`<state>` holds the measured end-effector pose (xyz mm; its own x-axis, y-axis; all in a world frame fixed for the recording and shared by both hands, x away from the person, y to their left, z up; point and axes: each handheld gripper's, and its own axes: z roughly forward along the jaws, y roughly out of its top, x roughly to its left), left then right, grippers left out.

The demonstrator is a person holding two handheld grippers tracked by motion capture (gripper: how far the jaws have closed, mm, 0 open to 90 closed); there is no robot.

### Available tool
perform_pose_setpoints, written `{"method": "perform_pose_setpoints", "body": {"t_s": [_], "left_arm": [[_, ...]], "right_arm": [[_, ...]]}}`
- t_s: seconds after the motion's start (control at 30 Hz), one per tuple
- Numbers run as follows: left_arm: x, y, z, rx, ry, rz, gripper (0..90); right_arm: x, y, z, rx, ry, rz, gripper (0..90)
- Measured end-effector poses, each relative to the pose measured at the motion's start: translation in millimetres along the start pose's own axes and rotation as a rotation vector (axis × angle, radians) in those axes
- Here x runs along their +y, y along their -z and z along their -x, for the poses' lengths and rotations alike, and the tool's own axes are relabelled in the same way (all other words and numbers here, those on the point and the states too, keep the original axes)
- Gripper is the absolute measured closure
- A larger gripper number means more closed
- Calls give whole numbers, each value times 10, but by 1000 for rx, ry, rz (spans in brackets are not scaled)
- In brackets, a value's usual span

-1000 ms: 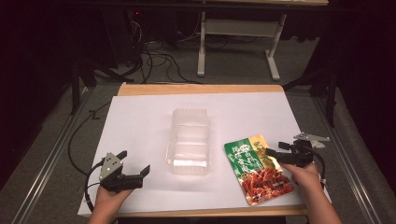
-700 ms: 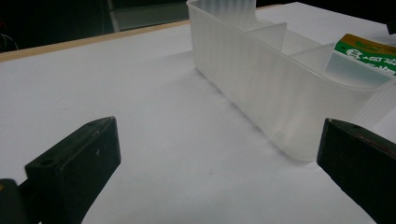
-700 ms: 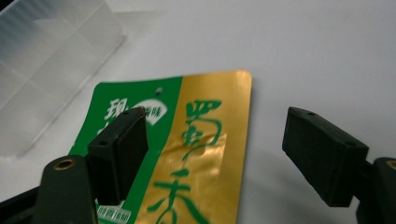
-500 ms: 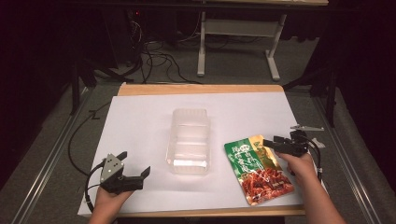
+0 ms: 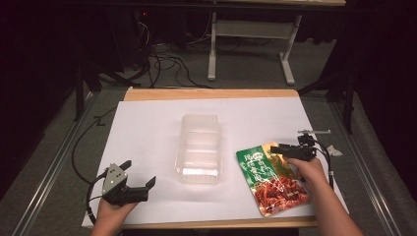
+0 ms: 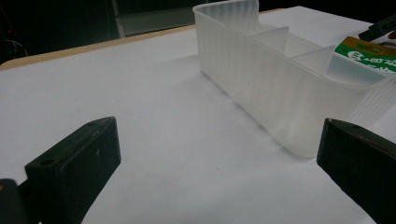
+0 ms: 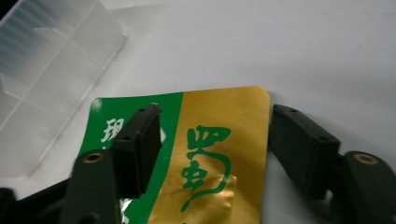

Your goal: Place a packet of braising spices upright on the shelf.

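White paper covers the wooden table, with dark floor, cables and a metal frame behind it. At about eight o'clock on the sheet the left gripper rests, its jaws released and wide apart with nothing between them, in the same spot as a second ago. At the centre stands a clear plastic divided container. At four o'clock, just beside it, lies the snack pouch, green and gold at its top with green Chinese characters that I cannot read, red food pictured below. The right gripper has shifted from the pouch's right side to over its top edge. Its jaws have just been closing and now straddle the gold corner, one over the print, not yet clenched.
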<state>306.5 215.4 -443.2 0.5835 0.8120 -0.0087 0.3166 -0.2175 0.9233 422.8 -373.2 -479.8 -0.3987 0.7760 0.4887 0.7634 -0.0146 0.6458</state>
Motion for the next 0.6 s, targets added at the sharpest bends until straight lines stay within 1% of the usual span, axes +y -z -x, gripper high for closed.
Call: {"method": "perform_pose_setpoints", "body": {"t_s": [0.1,0.17,0.2,0.23,0.27,0.33,0.37,0.4,0.43,0.5,0.57,0.6], "left_arm": [[1,-8,-3,-3,-1,-1,0],[0,-12,-3,-4,0,-1,0],[0,-12,-3,-4,-2,-2,0],[0,-12,-3,-4,-2,-3,0],[0,-12,-1,-4,-3,-3,0],[1,-11,1,-4,-3,-3,0],[2,-11,1,-4,-2,-2,0],[2,-12,1,-4,-2,-2,0],[2,-16,2,-6,-1,-3,1],[2,-19,1,-6,-7,-7,1],[4,-26,4,-8,-8,-7,1],[6,-29,5,-8,-9,-8,1]], "right_arm": [[-16,-6,3,30,-5,-7,409],[-21,4,4,38,-3,3,425],[-25,34,7,59,-10,14,456],[-25,34,7,59,-10,14,456],[-28,51,6,69,-10,21,470],[-35,86,6,89,-2,34,507],[-52,114,-2,107,9,37,536],[-52,114,-2,107,9,37,536],[-73,142,-27,120,26,36,549],[-79,154,-39,127,34,36,556],[-115,200,-100,148,62,37,581],[-115,200,-100,148,62,37,581]]}}
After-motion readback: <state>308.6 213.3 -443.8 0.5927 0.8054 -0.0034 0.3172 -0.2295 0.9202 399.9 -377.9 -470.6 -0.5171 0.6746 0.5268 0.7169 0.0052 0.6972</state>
